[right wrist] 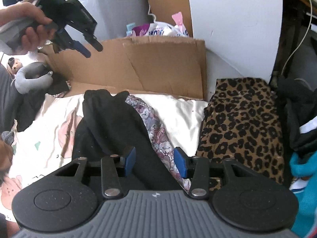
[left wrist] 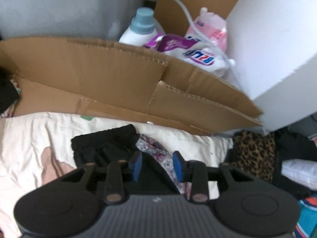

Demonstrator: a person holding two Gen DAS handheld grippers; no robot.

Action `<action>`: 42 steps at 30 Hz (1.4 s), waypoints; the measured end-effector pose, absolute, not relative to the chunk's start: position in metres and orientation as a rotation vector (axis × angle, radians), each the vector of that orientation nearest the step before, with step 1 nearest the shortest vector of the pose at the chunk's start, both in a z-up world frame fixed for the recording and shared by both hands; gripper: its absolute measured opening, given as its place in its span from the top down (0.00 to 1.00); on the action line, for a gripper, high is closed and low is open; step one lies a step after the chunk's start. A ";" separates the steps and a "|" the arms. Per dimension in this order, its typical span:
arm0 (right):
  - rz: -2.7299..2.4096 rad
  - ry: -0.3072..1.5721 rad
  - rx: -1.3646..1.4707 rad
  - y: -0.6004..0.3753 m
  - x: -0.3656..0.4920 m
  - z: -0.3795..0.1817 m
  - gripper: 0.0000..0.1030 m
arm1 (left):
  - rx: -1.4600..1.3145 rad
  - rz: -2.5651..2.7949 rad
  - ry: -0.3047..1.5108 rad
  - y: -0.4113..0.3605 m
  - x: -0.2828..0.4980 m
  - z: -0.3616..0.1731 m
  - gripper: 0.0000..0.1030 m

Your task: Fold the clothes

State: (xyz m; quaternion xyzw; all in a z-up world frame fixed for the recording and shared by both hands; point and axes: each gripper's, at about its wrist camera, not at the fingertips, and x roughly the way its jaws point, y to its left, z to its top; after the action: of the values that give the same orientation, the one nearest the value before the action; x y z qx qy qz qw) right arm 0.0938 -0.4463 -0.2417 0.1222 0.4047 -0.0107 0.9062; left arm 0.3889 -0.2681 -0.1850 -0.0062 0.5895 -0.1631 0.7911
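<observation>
Right gripper (right wrist: 155,163): matte black linkage arms, silver rivets, blue rubber fingertip pads (right wrist: 130,163), grey ribbed housing at 6 o'clock. Left gripper (left wrist: 157,166): identical build, copper-toned rivets.

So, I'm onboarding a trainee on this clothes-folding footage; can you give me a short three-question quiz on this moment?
1. True or false: the right gripper is shut on the black garment.
2. Which lies right of the cream sheet? A) grey neck pillow B) leopard-print cloth C) detergent bottle
3. Fill in: the left gripper is held up in front of the ____.

Key: 1 false, it is open; 2 B; 3 cardboard.
</observation>
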 end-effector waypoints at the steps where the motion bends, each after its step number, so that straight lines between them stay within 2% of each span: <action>1: -0.017 0.831 0.260 -0.448 0.096 -0.249 0.55 | -0.020 -0.346 1.270 -0.269 0.392 -0.194 0.65; 9: 0.014 0.815 0.240 -0.451 0.118 -0.308 0.58 | -0.052 -0.348 1.240 -0.281 0.407 -0.274 0.68; 11: 0.015 0.814 0.231 -0.452 0.123 -0.321 0.58 | -0.049 -0.351 1.239 -0.285 0.408 -0.288 0.72; 13: 0.014 0.813 0.229 -0.454 0.127 -0.332 0.58 | -0.045 -0.353 1.240 -0.289 0.409 -0.302 0.72; 23: 0.003 0.815 0.246 -0.461 0.159 -0.359 0.60 | -0.096 -0.269 1.326 -0.276 0.399 -0.342 0.72; 42: 0.034 0.906 0.195 -0.433 0.137 -0.397 0.60 | -0.144 -0.196 1.438 -0.248 0.396 -0.379 0.72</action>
State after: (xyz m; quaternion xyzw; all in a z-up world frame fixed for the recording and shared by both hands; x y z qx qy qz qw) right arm 0.1371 -0.4333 -0.3969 0.0940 0.4370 0.0162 0.8944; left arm 0.3963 -0.2481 -0.3786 -0.0660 0.6571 -0.0897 0.7455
